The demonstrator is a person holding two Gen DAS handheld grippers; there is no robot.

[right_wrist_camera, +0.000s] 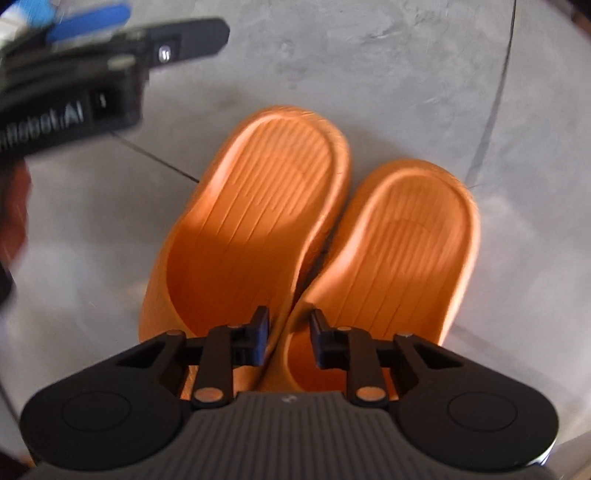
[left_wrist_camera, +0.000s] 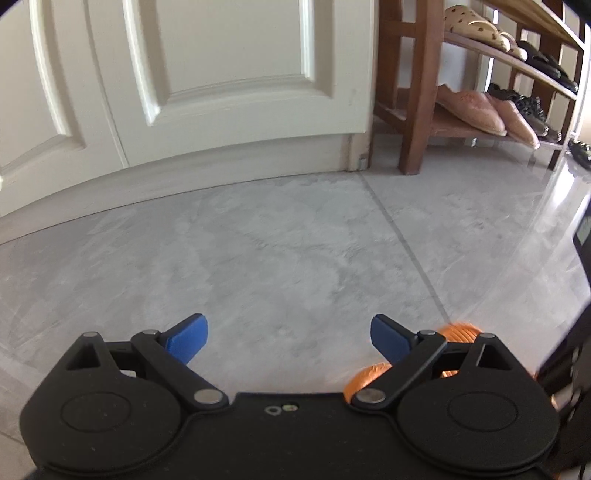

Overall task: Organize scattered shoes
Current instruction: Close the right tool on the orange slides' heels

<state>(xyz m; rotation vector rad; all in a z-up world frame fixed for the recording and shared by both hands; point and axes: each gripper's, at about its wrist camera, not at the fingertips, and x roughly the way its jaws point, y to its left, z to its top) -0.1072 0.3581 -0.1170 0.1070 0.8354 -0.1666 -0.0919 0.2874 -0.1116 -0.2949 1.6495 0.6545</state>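
Note:
Two orange slide sandals lie side by side: the left one point(right_wrist_camera: 255, 218) and the right one point(right_wrist_camera: 402, 243). My right gripper point(right_wrist_camera: 289, 341) is shut on both sandals, its fingers pinching their adjoining inner straps together. My left gripper point(left_wrist_camera: 289, 338) is open and empty over bare floor. Parts of the orange sandals point(left_wrist_camera: 458, 332) peek out behind its right finger. The left gripper's body point(right_wrist_camera: 74, 85) shows blurred in the right wrist view, upper left.
A wooden shoe rack point(left_wrist_camera: 476, 85) stands at the upper right with beige slippers point(left_wrist_camera: 476, 26), pink slippers point(left_wrist_camera: 476, 110) and black shoes point(left_wrist_camera: 532, 107) on its shelves. A white panelled door point(left_wrist_camera: 207, 81) fills the back. The floor point(left_wrist_camera: 277, 251) is grey tile.

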